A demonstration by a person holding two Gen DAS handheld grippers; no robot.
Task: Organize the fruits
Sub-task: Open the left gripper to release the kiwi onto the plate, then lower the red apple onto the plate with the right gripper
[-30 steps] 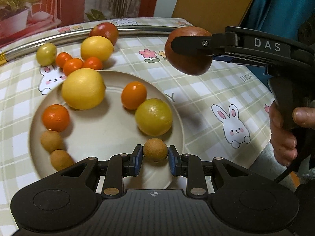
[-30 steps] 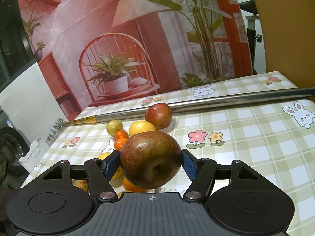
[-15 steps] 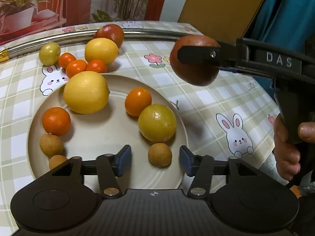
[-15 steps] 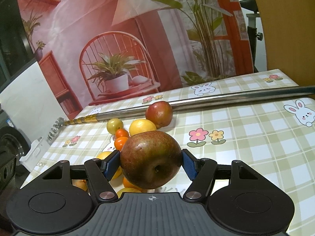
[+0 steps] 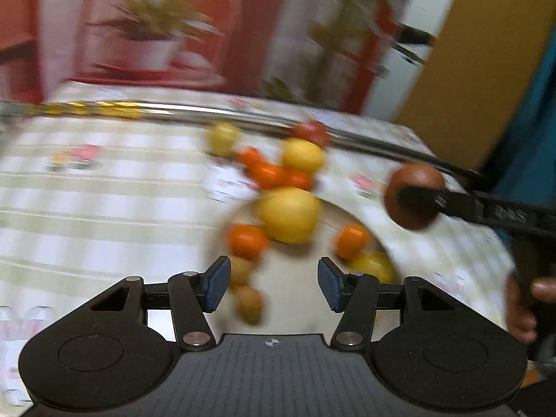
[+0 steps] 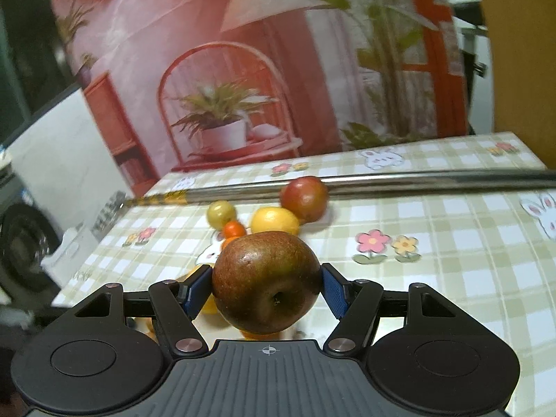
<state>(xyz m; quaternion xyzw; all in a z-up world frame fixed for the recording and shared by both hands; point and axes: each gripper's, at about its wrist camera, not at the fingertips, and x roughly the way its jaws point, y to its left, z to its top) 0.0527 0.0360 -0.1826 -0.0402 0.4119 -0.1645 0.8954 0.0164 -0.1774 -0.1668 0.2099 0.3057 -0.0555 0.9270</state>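
On the plate (image 5: 295, 299) — two oranges, two longans, left gripper (image 5: 274, 284) wide and empty, right gripper (image 6: 267, 286) clamping one apple (image 6: 266, 283).

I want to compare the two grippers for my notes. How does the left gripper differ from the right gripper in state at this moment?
The left gripper is open with nothing between its pads, while the right gripper is shut on a dark red apple. The left gripper hangs over the plate of fruit; the right gripper holds its apple in the air, above the checked tablecloth. Both have black bodies and blue pads.

Left gripper (image 5: 274, 285): jaws apart, nothing between them.
Right gripper (image 6: 267, 286): pads clamped on an apple (image 6: 266, 286).
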